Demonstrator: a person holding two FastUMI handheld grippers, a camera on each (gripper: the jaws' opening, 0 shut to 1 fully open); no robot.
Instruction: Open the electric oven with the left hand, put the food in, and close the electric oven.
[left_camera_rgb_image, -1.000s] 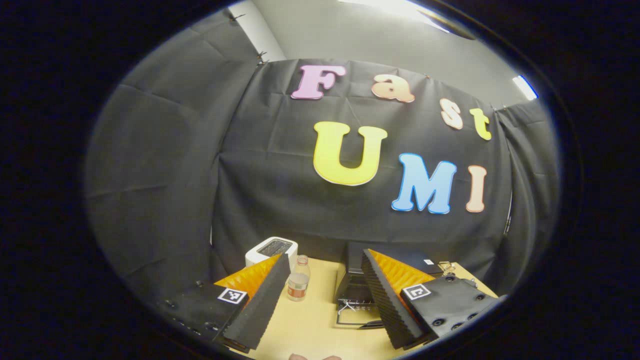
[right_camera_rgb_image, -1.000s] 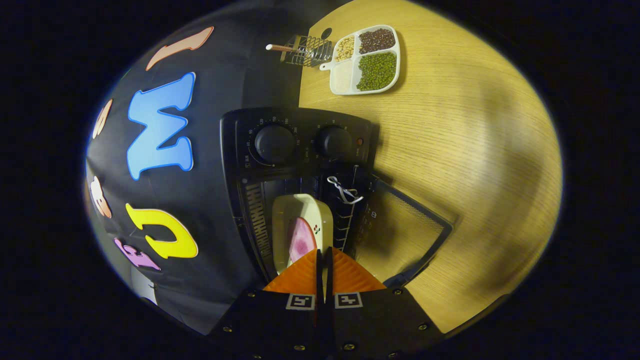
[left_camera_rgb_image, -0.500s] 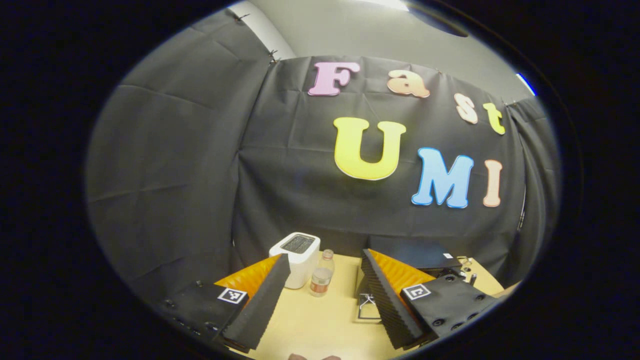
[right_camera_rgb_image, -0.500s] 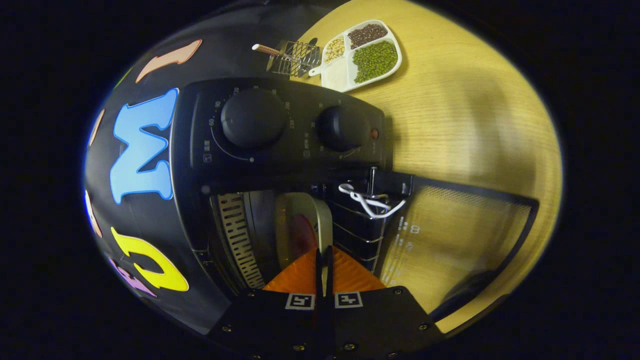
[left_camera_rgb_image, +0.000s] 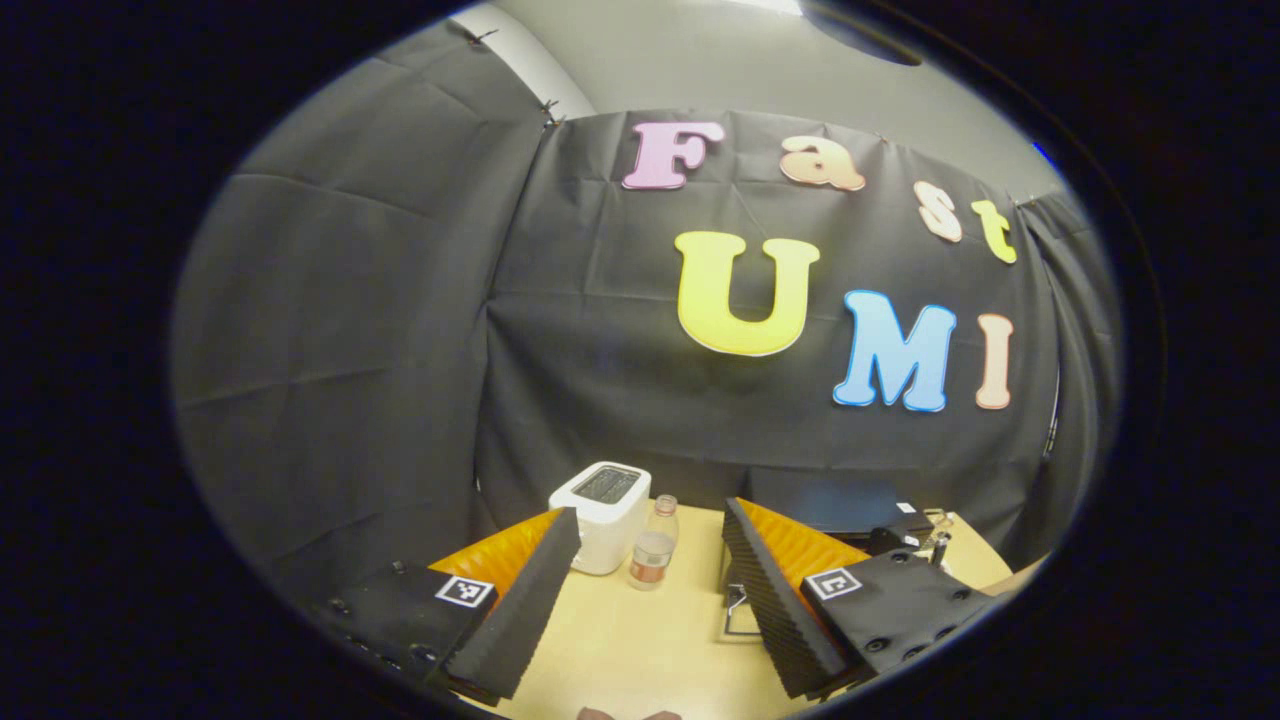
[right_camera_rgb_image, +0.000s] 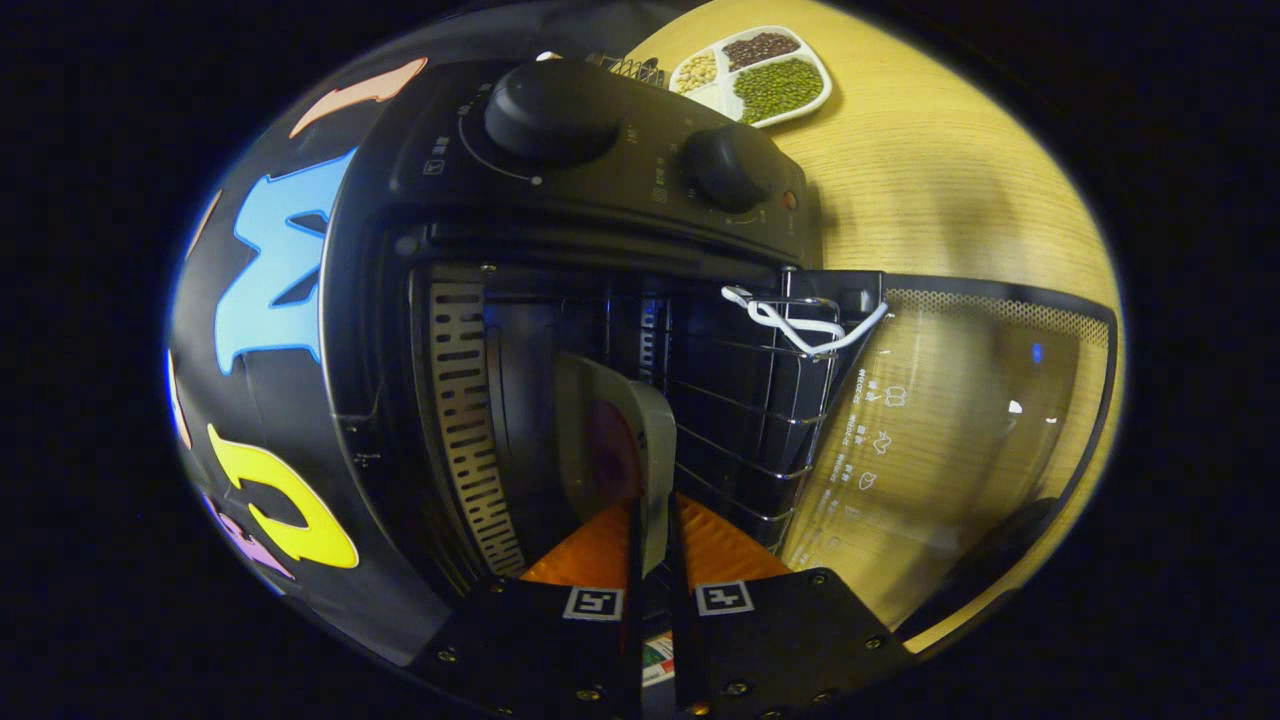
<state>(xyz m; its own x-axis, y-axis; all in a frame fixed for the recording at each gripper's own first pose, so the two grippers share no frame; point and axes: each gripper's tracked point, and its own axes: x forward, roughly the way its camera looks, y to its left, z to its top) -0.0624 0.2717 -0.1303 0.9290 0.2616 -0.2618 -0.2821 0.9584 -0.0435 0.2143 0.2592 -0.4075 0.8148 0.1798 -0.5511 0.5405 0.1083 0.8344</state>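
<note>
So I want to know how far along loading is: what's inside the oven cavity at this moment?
Inside the open oven are a wire rack and the cream dish with pink food, its rim between the right gripper jaws. The dish hides the cavity behind it.

My right tool (right_camera_rgb_image: 652, 540) has carried the dish (right_camera_rgb_image: 625, 450) from in front of the oven (right_camera_rgb_image: 600, 300) into its open cavity, and its fingers have parted slightly at the rim. My left tool (left_camera_rgb_image: 640, 590) swung left; the toaster (left_camera_rgb_image: 603, 500) appears nearer centre.
</note>
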